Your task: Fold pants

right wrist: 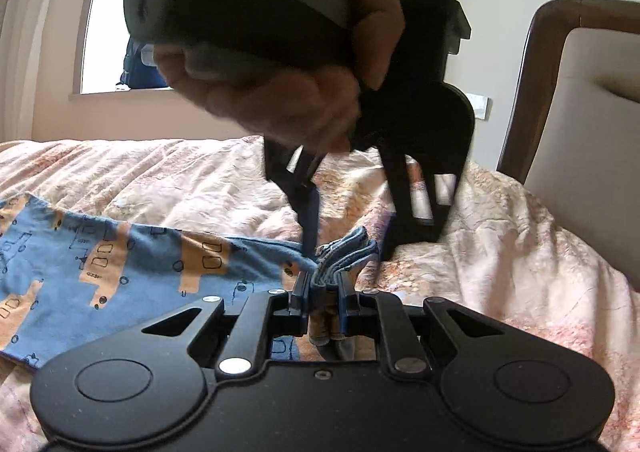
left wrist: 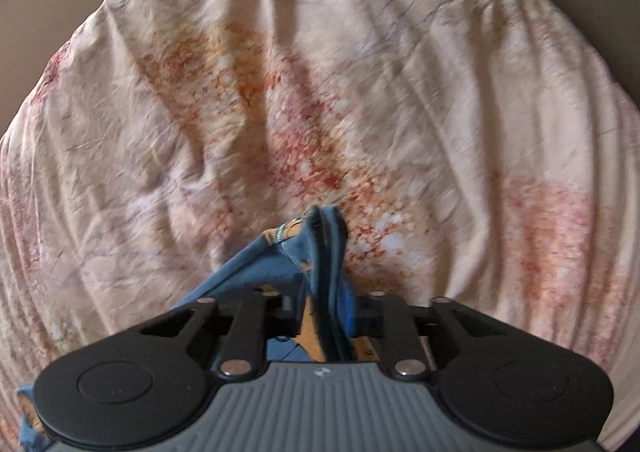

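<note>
The pants are blue with orange vehicle prints and lie spread to the left on the bed in the right wrist view. My right gripper is shut on a bunched edge of the pants. My left gripper is shut on the same blue fabric, held above the bedspread. In the right wrist view the left gripper comes down from above in a hand, its tips pinching the cloth just beyond my right gripper.
A wrinkled cream bedspread with pink and orange blotches covers the bed. A padded headboard with a wooden frame stands at the right. A window and curtain are at the back left.
</note>
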The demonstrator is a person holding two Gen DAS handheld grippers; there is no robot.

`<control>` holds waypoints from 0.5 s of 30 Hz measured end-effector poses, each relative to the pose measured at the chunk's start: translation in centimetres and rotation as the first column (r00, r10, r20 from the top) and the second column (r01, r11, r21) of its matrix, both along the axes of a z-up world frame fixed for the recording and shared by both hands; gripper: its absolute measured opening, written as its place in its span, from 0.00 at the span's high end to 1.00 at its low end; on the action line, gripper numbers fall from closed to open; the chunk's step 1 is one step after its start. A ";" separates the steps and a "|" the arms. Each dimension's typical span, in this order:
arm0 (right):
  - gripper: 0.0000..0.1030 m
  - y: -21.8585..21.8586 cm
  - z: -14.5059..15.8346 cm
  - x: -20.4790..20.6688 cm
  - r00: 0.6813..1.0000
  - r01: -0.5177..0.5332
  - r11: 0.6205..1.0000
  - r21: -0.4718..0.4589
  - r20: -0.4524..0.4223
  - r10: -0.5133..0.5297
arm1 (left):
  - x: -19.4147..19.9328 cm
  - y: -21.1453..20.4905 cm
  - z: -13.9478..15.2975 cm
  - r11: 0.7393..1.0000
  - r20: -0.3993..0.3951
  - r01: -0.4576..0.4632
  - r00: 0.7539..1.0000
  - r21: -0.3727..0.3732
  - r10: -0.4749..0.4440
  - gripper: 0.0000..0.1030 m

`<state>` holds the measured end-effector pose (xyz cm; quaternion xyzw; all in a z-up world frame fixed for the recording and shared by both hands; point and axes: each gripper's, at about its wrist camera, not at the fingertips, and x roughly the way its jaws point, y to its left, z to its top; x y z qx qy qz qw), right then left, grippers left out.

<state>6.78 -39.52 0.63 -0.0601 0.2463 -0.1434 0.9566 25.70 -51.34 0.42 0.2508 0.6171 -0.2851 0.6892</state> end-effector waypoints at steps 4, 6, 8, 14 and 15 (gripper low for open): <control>0.86 1.4 0.2 -0.8 0.999 -0.011 0.999 -0.052 0.045 0.013 | -0.4 2.6 2.7 0.994 -0.007 -0.061 0.998 -0.091 0.061 0.90; 0.86 2.1 0.6 -1.5 0.996 -0.021 0.996 -0.090 0.082 0.028 | -0.8 4.3 4.9 0.989 0.012 -0.083 0.996 -0.118 0.085 0.90; 0.86 2.8 1.4 -2.6 0.986 -0.030 0.993 -0.115 0.162 0.048 | -1.2 6.3 7.1 0.981 0.032 -0.112 0.992 -0.156 0.119 0.90; 0.86 5.4 4.0 -4.9 0.939 -0.107 0.978 -0.181 0.306 0.159 | -2.6 14.2 11.0 0.951 0.102 -0.174 0.973 -0.256 0.205 0.90; 0.86 6.1 4.2 -5.2 0.932 -0.144 0.970 -0.194 0.302 0.199 | -2.8 15.6 11.2 0.945 0.108 -0.176 0.971 -0.274 0.212 0.90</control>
